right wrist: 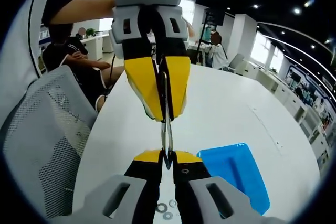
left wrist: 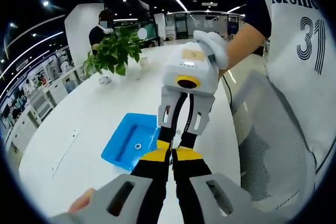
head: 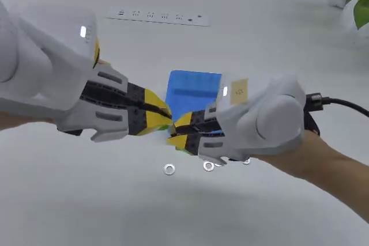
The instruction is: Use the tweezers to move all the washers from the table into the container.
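1. While tweezers (right wrist: 166,124) are held above the table (head: 230,38), the left gripper (left wrist: 172,155) and right gripper (right wrist: 167,157) are both closed on them, seemingly for regripping.
2. Washers (head: 169,169) are seen lying near the container (head: 190,93).

The head view looks forward and down from above the white table (head: 259,33), close over both grippers. The left gripper view rides on the left gripper (left wrist: 172,155), looks along its jaws and meets the right gripper (left wrist: 177,139) head-on at short range. The right gripper view looks the opposite way, low over the table. All three views share the blue container (head: 193,93). The head view and right gripper view share the washers (head: 169,169).
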`<state>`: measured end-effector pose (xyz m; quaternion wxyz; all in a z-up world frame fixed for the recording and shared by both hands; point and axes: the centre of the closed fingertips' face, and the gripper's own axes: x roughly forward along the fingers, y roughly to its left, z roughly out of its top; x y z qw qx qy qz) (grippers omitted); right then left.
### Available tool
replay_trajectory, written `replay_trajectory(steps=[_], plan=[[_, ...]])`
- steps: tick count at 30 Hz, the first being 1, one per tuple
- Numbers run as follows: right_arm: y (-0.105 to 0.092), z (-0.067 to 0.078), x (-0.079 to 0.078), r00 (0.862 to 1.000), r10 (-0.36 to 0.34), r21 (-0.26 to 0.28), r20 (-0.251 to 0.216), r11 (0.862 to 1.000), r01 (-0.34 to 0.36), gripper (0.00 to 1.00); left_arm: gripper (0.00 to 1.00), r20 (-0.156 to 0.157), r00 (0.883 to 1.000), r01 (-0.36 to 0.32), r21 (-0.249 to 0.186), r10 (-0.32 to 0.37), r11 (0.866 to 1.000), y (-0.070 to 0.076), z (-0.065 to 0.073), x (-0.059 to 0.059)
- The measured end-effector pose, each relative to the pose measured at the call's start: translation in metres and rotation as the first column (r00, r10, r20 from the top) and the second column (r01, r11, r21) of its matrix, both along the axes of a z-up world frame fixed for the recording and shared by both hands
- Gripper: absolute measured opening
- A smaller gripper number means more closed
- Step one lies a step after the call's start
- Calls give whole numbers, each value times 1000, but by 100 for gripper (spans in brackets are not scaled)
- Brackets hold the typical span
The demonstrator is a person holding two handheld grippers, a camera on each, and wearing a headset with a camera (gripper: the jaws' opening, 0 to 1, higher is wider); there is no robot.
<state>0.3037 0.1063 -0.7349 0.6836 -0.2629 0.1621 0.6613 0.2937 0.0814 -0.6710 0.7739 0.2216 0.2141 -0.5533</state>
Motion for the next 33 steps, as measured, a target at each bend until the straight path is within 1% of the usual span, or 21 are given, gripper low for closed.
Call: replay_trajectory(steps=[1, 2, 4, 6, 7, 10, 13, 16, 17, 24, 30, 33], plan=[[1, -4, -4, 1000, 7, -4, -10, 1000, -7, 9, 7, -1, 1000, -3, 0, 3, 1000, 1, -2, -2], [2, -6, -6, 1000, 9, -9, -15, 1000, -9, 9, 7, -12, 1000, -8, -3, 7, 1000, 1, -5, -5], [4, -12, -13, 999, 22, -20, -24, 1000, -23, 9, 7, -22, 1000, -7, -3, 7, 1000, 2, -10, -10], [6, -19, -19, 999, 26, -22, -46, 999, -27, 9, 7, -42, 999, -12, -2, 11, 1000, 3, -16, -15], [7, -23, -23, 998, 29, -25, -58, 999, -31, 9, 7, -51, 999, -13, 2, 13, 1000, 4, -21, -17], [7, -33, -30, 997, 32, -38, -76, 999, -35, 9, 7, -71, 997, -13, 10, 14, 1000, 5, -30, -22], [8, -39, -31, 996, 29, -44, -83, 998, -33, 9, 7, -91, 996, -21, 6, 21, 1000, 5, -37, -23], [6, -45, -30, 996, 23, -57, -82, 998, -28, 9, 7, -104, 994, -32, 8, 32, 999, 7, -43, -22], [6, -47, -29, 997, 23, -61, -77, 998, -27, 9, 7, -113, 993, -39, 5, 39, 999, 8, -45, -20], [7, -48, -23, 997, 2, -57, -79, 998, -7, 10, 7, -112, 993, -42, 9, 43, 999, 7, -45, -14], [6, -49, -20, 997, -8, -57, -82, 998, 3, 10, 7, -119, 992, -43, 4, 43, 999, 7, -46, -12], [6, -49, -21, 996, -12, -53, -94, 999, 7, 11, 7, -120, 992, -38, 7, 38, 999, 6, -46, -12]])
